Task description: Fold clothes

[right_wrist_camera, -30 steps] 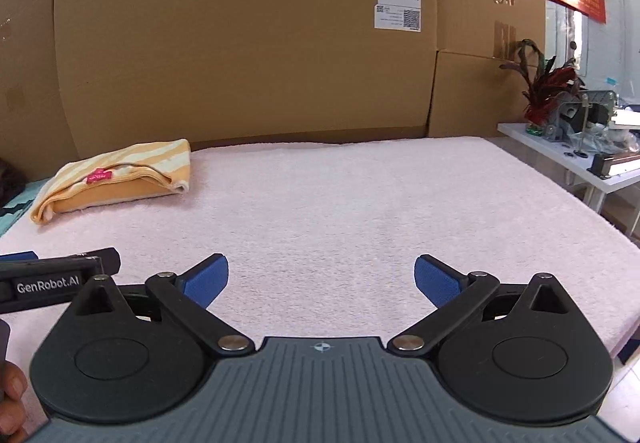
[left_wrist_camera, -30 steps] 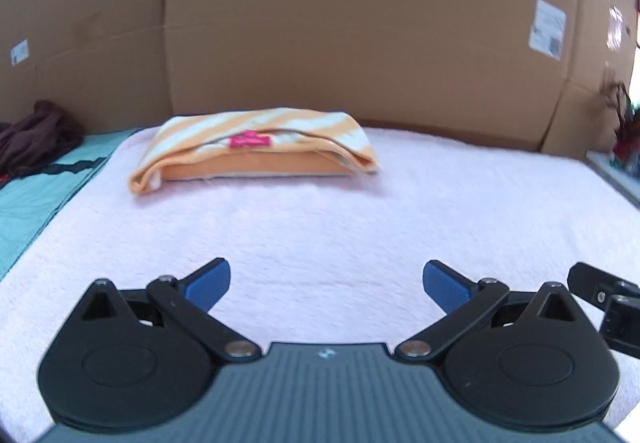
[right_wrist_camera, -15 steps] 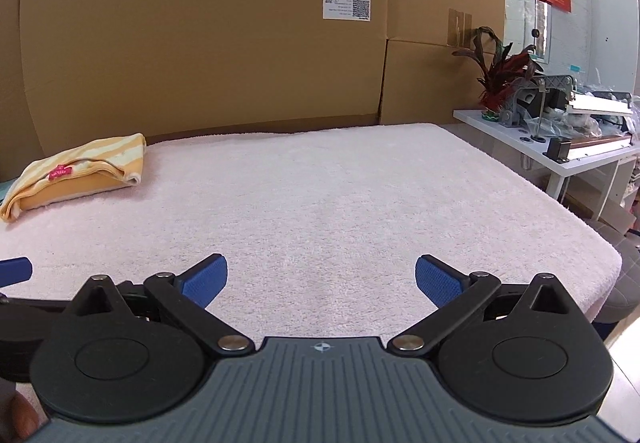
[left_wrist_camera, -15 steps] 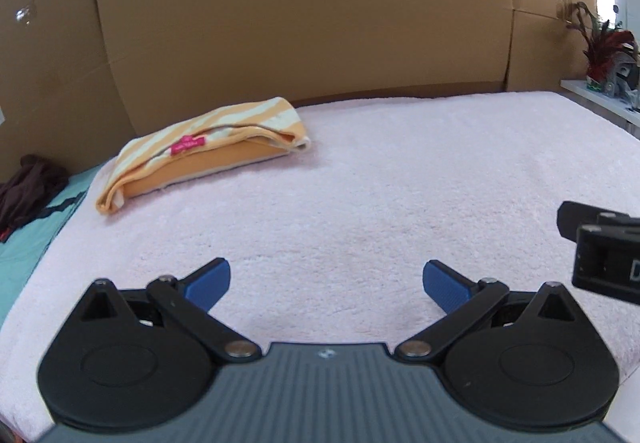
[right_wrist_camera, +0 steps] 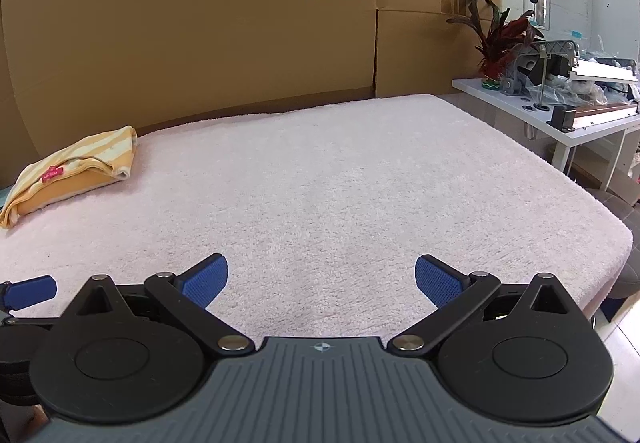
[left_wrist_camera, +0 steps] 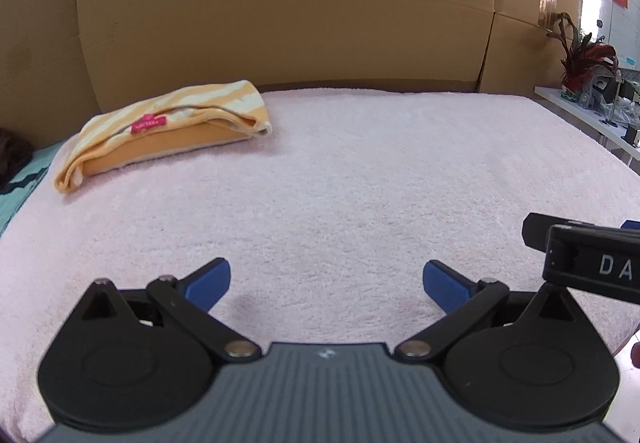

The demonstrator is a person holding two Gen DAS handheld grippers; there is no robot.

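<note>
The folded striped garment [left_wrist_camera: 168,131] lies far-left on the pink-covered table [left_wrist_camera: 360,171], long axis running left-right. Both tools, left [left_wrist_camera: 326,283] and right [right_wrist_camera: 320,281], gape empty; the left is nearer.

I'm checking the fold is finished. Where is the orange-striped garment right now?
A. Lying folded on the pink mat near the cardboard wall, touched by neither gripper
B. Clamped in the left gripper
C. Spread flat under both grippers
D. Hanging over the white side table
A: the orange-striped garment lies folded on the pink mat, and the left gripper and right gripper are both open and apart from it.
</note>
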